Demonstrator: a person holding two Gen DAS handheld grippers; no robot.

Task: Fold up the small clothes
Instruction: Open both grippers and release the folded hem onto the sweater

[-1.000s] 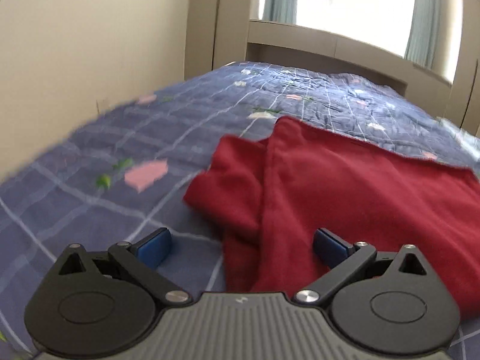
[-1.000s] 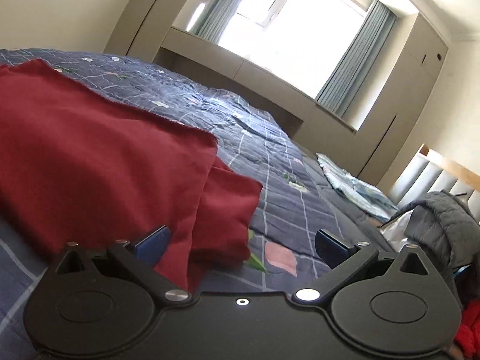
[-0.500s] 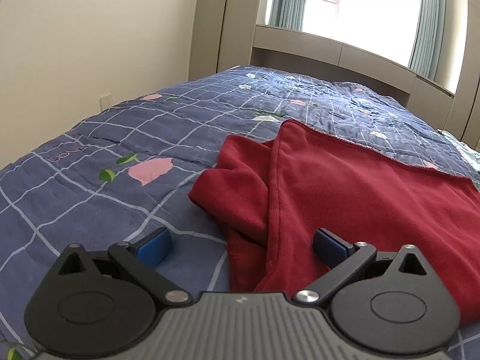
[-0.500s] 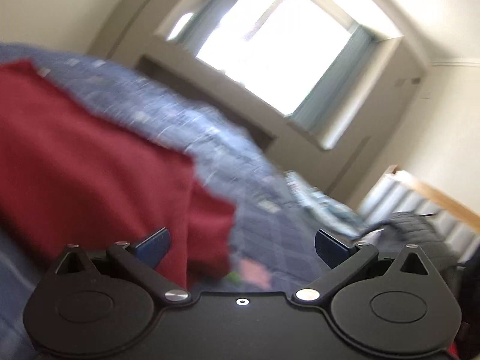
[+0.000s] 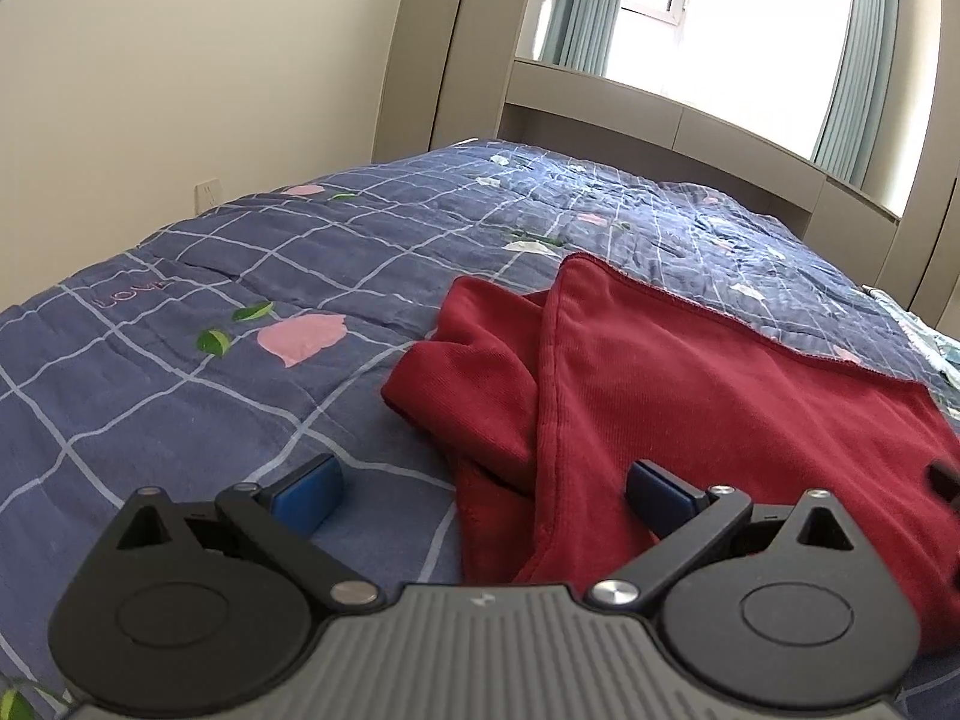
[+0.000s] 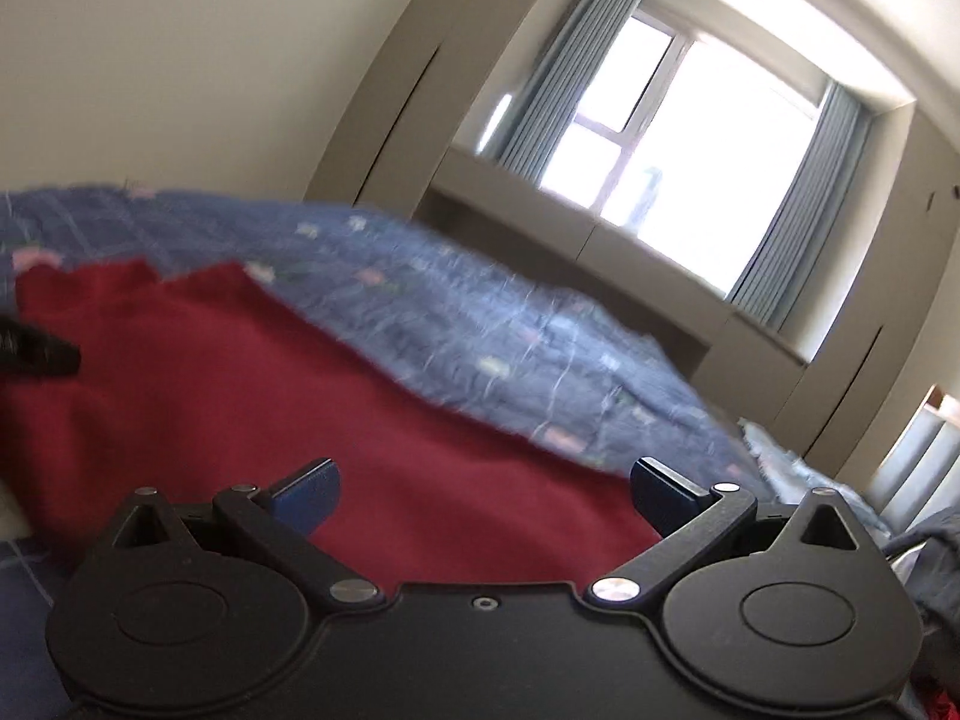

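- My left hand-held gripper (image 5: 483, 498) hangs low over the bed (image 5: 198, 372) with its blue fingers (image 5: 309, 492) spread wide and nothing between them.
- The red garment (image 5: 690, 396) lies on the blue checked bedspread, its near-left corner reaching between my left gripper's fingers. I cannot tell whether they touch the cloth.
- One folded layer lies on top, and a bunched part sticks out from under it on the left.
- My right hand-held gripper (image 6: 483, 495) is also spread and empty, above the red garment (image 6: 270, 396).
- The right view is blurred. A dark shape (image 6: 36, 348) shows at its left edge, but I cannot tell what it is.
- A window (image 5: 750, 24) with curtains stands beyond the bed.
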